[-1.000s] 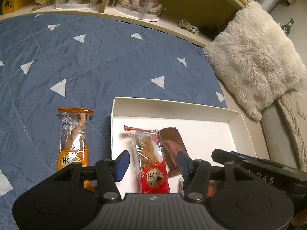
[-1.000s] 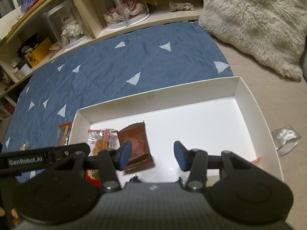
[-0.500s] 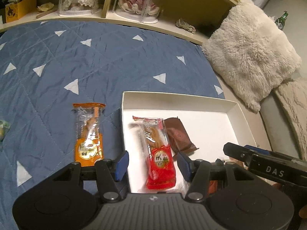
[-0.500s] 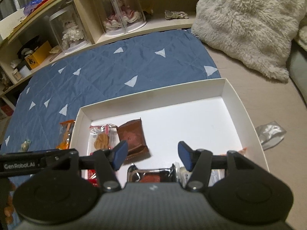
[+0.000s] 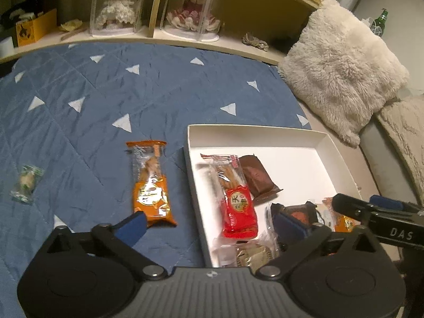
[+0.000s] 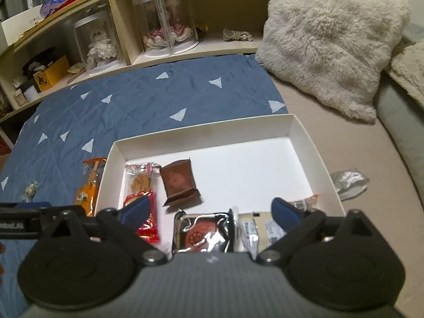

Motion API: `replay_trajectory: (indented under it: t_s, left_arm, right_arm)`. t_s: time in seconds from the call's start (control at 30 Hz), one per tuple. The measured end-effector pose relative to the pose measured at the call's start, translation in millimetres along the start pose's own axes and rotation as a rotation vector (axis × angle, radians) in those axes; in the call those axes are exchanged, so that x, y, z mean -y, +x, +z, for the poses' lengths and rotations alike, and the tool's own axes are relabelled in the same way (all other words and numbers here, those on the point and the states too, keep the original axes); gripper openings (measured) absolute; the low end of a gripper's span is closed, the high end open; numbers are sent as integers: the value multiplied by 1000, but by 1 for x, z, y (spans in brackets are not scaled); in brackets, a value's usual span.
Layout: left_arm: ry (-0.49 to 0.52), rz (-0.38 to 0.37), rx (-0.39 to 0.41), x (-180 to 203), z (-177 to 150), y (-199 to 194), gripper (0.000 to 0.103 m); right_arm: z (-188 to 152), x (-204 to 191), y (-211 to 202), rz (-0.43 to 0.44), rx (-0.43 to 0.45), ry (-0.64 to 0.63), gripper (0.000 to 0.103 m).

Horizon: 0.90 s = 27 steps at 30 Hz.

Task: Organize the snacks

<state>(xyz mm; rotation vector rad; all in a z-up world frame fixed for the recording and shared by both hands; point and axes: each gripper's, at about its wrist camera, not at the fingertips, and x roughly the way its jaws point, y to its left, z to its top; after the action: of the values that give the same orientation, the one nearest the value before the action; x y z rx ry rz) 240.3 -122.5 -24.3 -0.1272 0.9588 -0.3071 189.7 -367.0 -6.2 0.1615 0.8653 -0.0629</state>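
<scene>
Now left gripper [image 5: 209, 224] and right gripper [image 6: 210, 210] both spread wide, jaws just opened, nothing gripped, more packets visible at white box [image 6: 201, 131] near edge than earlier.

Dim, warm indoor light is falling from above; beyond the jaws the white box [image 6: 304, 135] is glaring, edges are bending fisheye-fashion, and far shelves [image 5: 164, 35] are blurring softly.
</scene>
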Motion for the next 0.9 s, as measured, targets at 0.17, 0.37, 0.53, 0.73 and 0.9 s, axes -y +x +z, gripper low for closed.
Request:
replay_trajectory:
  t_s: [0.17,0.37,0.53,0.73,0.9]
  left_arm:
    - [14,8,23,-5,-3,-11,103]
    - [36,19,31,-18,-7,-22,103]
    - [30,37,41,-37,-7,-31,103]
    - [2,79,65,-72,-4,-45,103]
    - [-18,128,90,-103,-1,-56,103]
  right_arm:
    - [-8,-3,-15,-17,26,-2,102]
    - [-13,-7,-18,-27,48,-8,102]
    - [-15,-13,-16,-45,58,-11,102]
    - [-15,-24,-13,2,81,-16,102]
    - [-14,-41,-9,28,113,-34,103]
